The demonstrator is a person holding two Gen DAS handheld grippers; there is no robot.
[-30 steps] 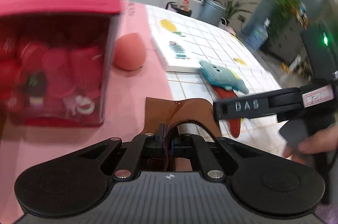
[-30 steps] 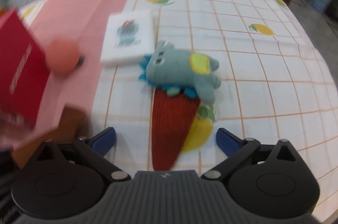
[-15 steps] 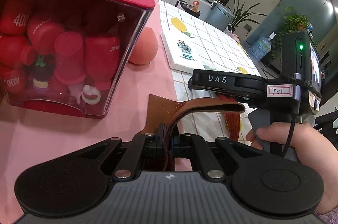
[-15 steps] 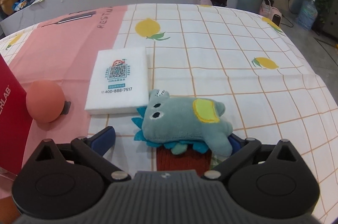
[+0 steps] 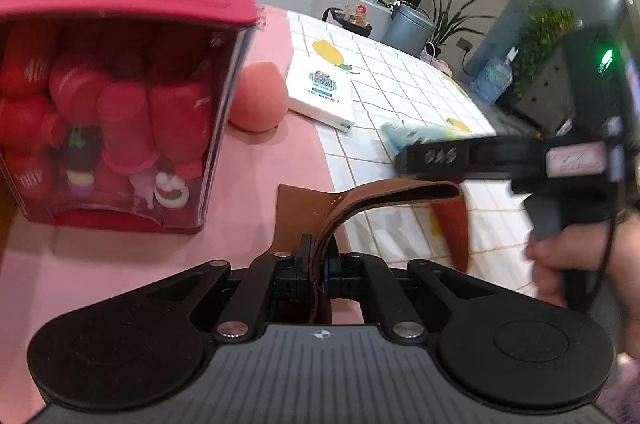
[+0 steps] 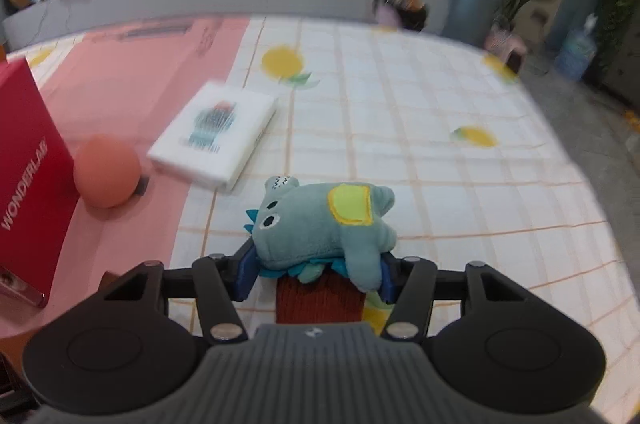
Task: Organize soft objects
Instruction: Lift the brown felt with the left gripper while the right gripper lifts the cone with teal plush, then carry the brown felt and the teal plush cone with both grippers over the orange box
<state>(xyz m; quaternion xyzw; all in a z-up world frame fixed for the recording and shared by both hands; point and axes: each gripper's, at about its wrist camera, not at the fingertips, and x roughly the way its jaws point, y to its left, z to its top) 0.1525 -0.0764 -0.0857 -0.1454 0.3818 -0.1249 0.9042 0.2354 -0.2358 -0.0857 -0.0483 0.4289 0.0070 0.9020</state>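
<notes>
The left gripper [image 5: 318, 266] has its jaws pressed together on a brown leather strap [image 5: 360, 200]. The strap is smooth and stiff, and it loops up and away from the jaws toward the right. The right gripper [image 6: 316, 274] has its blue fingers [image 6: 246, 274] squeezed on a soft plush dinosaur [image 6: 320, 224]. The toy is fuzzy and blue-green, with a yellow patch on its side, little blue spikes and round black eyes. It sits right between the jaws, with its head to the left. Just under it, low between the jaws, is a red knitted piece [image 6: 320, 298] with ribbed lines. Ahead and to the left of the left jaws stands a clear plastic box [image 5: 116, 120] with a flat red lid, full of red cups and small toys. Beside the box, ahead of the jaws, lies a round, smooth peach-colored sponge [image 5: 258, 96]. Next to it is a flat white pack [image 5: 322, 94] with a printed label. They all rest on a tablecloth [image 6: 420, 128], pink on the left and white squares with yellow lemons on the right. From the left camera, the right gripper reaches in from the right side, held flat in a hand [image 5: 576, 260] with curled fingers.
</notes>
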